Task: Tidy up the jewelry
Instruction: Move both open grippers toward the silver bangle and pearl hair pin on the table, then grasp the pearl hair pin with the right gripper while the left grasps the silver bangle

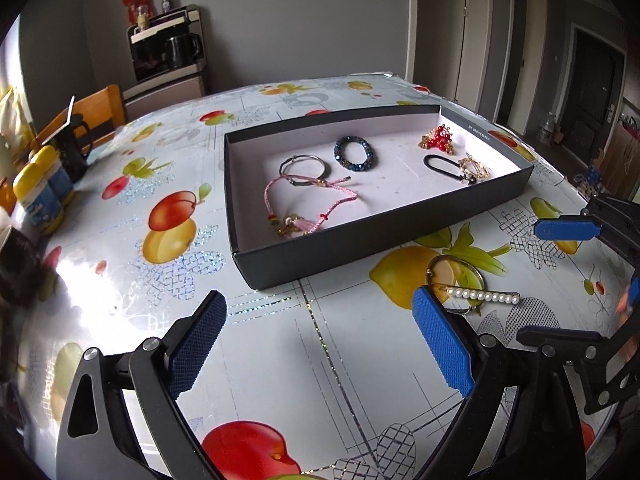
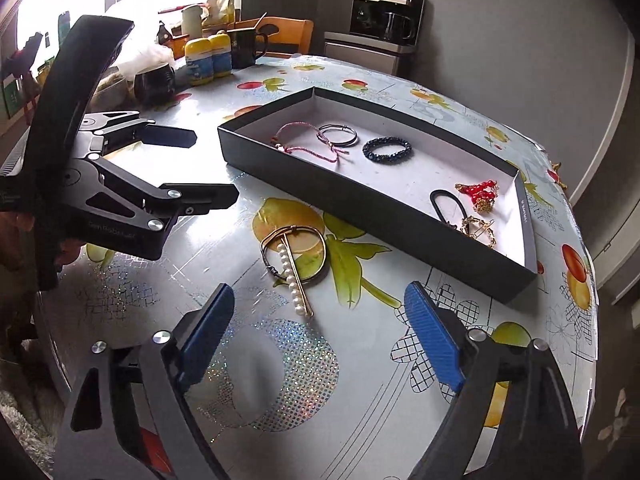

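A shallow black box (image 1: 360, 236) (image 2: 360, 204) with a white floor lies on the fruit-print table. In it lie a pink cord bracelet (image 1: 308, 200) (image 2: 308, 150), a silver bangle (image 1: 306, 164) (image 2: 337, 135), a dark blue beaded bracelet (image 1: 355, 153) (image 2: 386, 148), a black hair tie (image 1: 444, 166) (image 2: 446, 204), a red bead piece (image 1: 438, 142) (image 2: 482, 192) and a gold clip (image 1: 476, 168) (image 2: 480, 230). A pearl hair clip (image 1: 484, 296) (image 2: 294, 280) lies across a gold bangle (image 1: 456, 276) (image 2: 294, 254) on the table outside the box. My left gripper (image 1: 320, 340) is open and empty, left of them. My right gripper (image 2: 320, 332) is open and empty, just before the pearl clip.
Two yellow-lidded jars (image 1: 44, 188) (image 2: 210, 60), a black mug (image 1: 74, 148) (image 2: 246, 46) and a dark cup (image 2: 154, 80) stand at the table's far side by a wooden chair (image 1: 96, 112). A cabinet with a kettle (image 1: 168, 56) stands against the wall.
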Motion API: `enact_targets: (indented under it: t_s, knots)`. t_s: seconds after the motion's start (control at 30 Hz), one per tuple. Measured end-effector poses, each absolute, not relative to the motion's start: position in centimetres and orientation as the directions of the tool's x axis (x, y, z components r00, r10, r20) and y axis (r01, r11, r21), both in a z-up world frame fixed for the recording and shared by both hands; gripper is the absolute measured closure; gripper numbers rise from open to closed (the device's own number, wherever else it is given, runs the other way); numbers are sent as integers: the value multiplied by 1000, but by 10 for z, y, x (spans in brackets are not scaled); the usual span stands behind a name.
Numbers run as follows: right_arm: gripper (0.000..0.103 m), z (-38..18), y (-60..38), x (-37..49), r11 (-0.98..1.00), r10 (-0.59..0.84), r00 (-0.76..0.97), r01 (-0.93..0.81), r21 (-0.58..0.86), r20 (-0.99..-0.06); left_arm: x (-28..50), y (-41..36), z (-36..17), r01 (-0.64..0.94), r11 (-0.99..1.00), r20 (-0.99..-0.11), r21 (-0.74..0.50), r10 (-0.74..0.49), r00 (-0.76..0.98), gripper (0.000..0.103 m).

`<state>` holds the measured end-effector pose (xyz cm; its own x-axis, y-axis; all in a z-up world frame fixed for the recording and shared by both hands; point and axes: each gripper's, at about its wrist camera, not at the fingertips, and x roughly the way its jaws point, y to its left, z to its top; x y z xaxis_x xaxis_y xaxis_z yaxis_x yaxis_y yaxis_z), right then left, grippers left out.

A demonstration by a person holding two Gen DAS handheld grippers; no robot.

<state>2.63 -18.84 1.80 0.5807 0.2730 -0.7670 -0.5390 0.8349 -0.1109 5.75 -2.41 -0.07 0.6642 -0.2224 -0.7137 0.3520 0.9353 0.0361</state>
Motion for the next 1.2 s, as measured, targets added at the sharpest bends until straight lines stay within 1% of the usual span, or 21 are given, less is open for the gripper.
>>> enact_targets:
  t_s: [0.03,0.1,0.27,0.4,0.5,0.53,0.6,0.77,0.9,1.03,1.17,1.2]
  knots:
    - [30,16,-187,28,834,268,575,-540,-112,-773,58,-24,-2,352,935,-722,35,-220,656,7]
    - [39,14,-186,30,833,264,570,-541,-114,-778,58,-25,-3,358,933,-727,32,-224,649,7]
    - [49,9,-181,32,825,255,558,-552,-123,-790,56,-27,-2,358,933,-719,48,-217,660,7]
    - [65,6,-177,33,816,262,545,-566,-119,-797,57,-26,-3,354,934,-723,44,-215,657,7]
    - [70,6,-177,33,816,269,537,-568,-107,-799,58,-26,-4,348,936,-728,51,-204,655,7]
    - [74,6,-178,33,817,275,533,-568,-98,-800,58,-26,-4,349,936,-727,49,-206,655,7]
    - [94,6,-178,32,819,283,528,-568,-85,-801,58,-26,-3,350,935,-724,50,-208,658,7]
    - [94,10,-184,29,834,292,547,-547,-71,-785,56,-29,-3,366,929,-722,48,-221,656,7]
    - [96,19,-198,21,847,307,572,-528,-56,-761,53,-35,-4,408,913,-728,22,-265,632,7]
    - [97,24,-214,14,865,301,594,-500,-49,-746,48,-55,-7,486,874,-748,-11,-330,575,7]
    - [97,30,-232,8,883,301,618,-468,-32,-726,44,-79,-11,539,842,-760,21,-337,556,8]
    - [97,32,-236,6,885,305,619,-464,-24,-724,44,-84,-11,550,834,-758,29,-341,556,9]
